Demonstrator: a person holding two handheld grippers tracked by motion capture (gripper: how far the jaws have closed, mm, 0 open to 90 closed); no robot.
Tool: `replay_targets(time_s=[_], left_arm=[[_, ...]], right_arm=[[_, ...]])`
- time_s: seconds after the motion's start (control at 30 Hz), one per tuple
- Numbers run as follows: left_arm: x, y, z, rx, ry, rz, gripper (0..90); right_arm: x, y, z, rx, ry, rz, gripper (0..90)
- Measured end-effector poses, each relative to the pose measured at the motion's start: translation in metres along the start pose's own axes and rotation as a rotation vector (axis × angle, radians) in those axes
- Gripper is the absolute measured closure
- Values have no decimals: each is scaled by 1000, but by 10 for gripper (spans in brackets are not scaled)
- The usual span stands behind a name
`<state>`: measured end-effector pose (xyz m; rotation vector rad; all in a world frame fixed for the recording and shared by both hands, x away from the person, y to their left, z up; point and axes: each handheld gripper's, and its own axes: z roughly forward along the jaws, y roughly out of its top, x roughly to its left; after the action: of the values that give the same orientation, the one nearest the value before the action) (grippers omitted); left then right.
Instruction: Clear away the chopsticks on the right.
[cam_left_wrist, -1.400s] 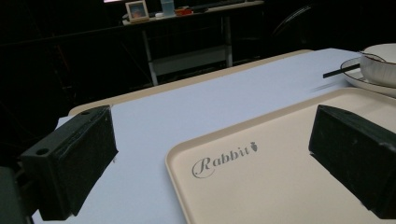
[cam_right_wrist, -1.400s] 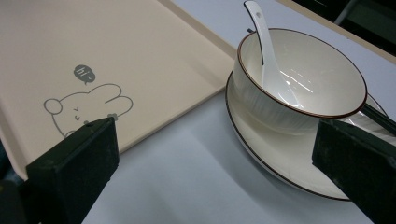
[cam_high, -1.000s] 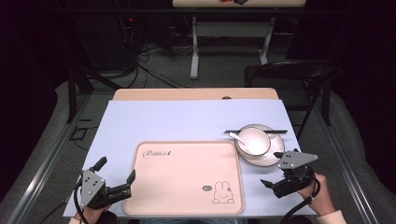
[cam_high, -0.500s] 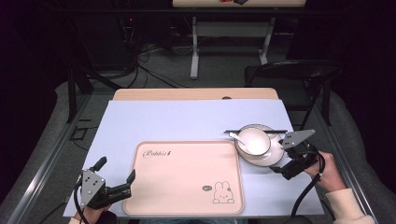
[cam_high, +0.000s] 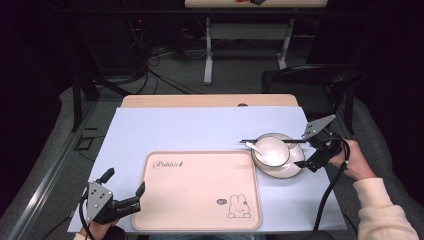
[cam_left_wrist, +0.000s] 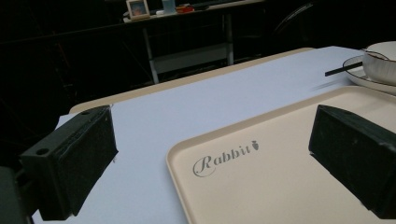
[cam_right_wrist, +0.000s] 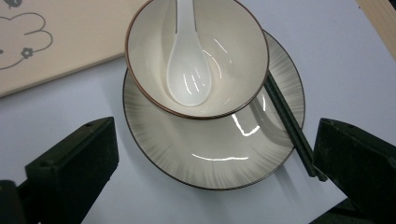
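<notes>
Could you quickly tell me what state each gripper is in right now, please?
Left gripper: open, empty, at the pink rabbit-print tray's near left corner.
Right gripper: open, empty, poised over the ribbed grey plate.

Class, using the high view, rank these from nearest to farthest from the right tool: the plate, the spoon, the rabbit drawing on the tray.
1. Plate: directly beside the right tool, at its left.
2. Spoon: in the bowl, toward its left rim.
3. Rabbit drawing: near the tray's front right corner.
</notes>
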<state>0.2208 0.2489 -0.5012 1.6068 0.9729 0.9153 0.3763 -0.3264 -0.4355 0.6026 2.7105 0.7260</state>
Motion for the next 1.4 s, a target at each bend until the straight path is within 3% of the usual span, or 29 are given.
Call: replay_targets(time_s=[0.23, 0.4, 0.43, 0.67, 0.83, 0.9, 1.03, 1.2, 1.23, 1.37, 1.4], left_arm=[[0, 0, 0, -1, 0, -1, 6], [0, 0, 0, -2, 2, -3, 6], [0, 0, 0, -1, 3, -4, 5], [0, 0, 0, 0, 0, -1, 6], [1, 0, 0, 0, 3, -5, 6], [0, 0, 0, 0, 3, -3, 6], [0, 0, 0, 0, 2, -4, 6], [0, 0, 0, 0, 2, -4, 5], [0, 0, 1, 1, 2, -5, 5], [0, 0, 0, 1, 2, -5, 6], [0, 0, 1, 2, 2, -5, 5]], right_arm=[[-20, 12, -2, 44, 4, -26, 0], [-30, 19, -1, 90, 27, -35, 0], [-35, 23, 0, 95, 54, -40, 0], [-53, 32, 5, 159, 61, -40, 0], [-54, 37, 11, 178, 42, -84, 0], [-56, 39, 16, 213, 33, -98, 0], [-58, 39, 23, 246, 42, -102, 0], [-58, 39, 23, 246, 42, -102, 8], [-69, 36, 42, 318, 56, -133, 23], [-73, 38, 53, 340, 43, -190, 151], [-72, 37, 55, 344, 43, -177, 183]])
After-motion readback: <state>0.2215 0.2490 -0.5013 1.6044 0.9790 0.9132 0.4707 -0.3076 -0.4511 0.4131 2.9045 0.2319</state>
